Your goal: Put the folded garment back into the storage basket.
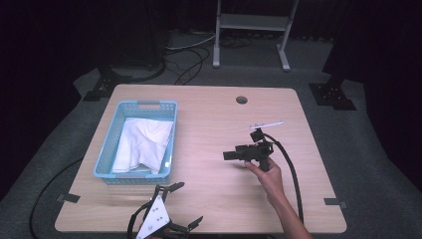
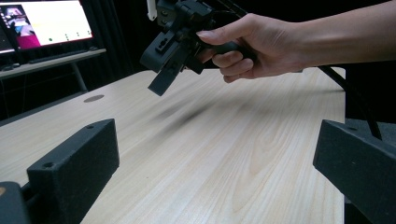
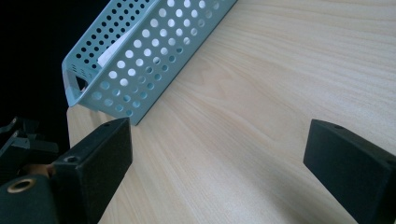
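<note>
Both the left gripper (image 1: 184,204) and the right gripper (image 1: 230,155) are wide open, holding nothing. The right one points toward the basket (image 1: 110,134) (the white cloth (image 1: 142,144) lies inside), so a low approach could push its wall.

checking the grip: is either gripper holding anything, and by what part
Nothing is held: right gripper and left gripper are both open and empty.

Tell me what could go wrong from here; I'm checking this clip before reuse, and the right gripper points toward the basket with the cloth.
The right gripper, jaws open and empty, could catch the blue basket's perforated wall and push it instead of reaching the white cloth. The basket sits near the table edge, so a shove might slide it off. The left gripper lies close by.
</note>
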Action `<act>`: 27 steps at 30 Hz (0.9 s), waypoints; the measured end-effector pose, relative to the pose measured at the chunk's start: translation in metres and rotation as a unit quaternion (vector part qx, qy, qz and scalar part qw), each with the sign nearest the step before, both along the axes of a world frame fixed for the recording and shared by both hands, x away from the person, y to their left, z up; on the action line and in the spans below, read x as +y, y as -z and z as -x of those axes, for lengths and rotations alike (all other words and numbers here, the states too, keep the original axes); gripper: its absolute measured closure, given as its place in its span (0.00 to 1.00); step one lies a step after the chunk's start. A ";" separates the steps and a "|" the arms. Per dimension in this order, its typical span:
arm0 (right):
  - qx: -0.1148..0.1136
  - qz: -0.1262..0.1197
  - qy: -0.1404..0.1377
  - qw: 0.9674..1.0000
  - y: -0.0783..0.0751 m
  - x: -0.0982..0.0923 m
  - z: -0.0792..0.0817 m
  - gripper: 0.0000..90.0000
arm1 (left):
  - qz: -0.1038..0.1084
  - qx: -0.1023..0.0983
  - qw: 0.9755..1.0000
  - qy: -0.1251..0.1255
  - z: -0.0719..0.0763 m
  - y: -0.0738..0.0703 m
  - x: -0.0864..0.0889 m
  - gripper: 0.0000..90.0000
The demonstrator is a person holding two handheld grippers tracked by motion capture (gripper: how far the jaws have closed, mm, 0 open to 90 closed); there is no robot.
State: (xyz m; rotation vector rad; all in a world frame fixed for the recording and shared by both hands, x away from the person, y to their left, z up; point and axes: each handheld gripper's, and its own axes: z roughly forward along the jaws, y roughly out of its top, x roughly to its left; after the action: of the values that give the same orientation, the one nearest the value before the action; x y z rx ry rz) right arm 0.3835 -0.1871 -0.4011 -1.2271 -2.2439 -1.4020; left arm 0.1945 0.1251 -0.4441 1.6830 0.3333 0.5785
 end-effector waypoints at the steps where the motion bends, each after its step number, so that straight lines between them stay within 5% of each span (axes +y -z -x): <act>1: -0.001 0.002 0.000 1.000 -0.001 0.000 0.001 0.09 | 0.000 0.000 1.000 0.000 0.000 0.000 0.000 0.00; 27: -0.014 0.012 0.004 1.000 0.014 -0.016 0.018 0.09 | 0.003 0.002 1.000 0.002 -0.001 0.000 0.001 0.00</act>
State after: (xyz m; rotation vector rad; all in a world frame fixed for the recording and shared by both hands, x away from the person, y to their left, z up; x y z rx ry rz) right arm 0.3657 -0.2032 -0.4148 -1.2336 -2.2841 -1.4078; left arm 0.1951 0.1259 -0.4441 1.6790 0.3336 0.5712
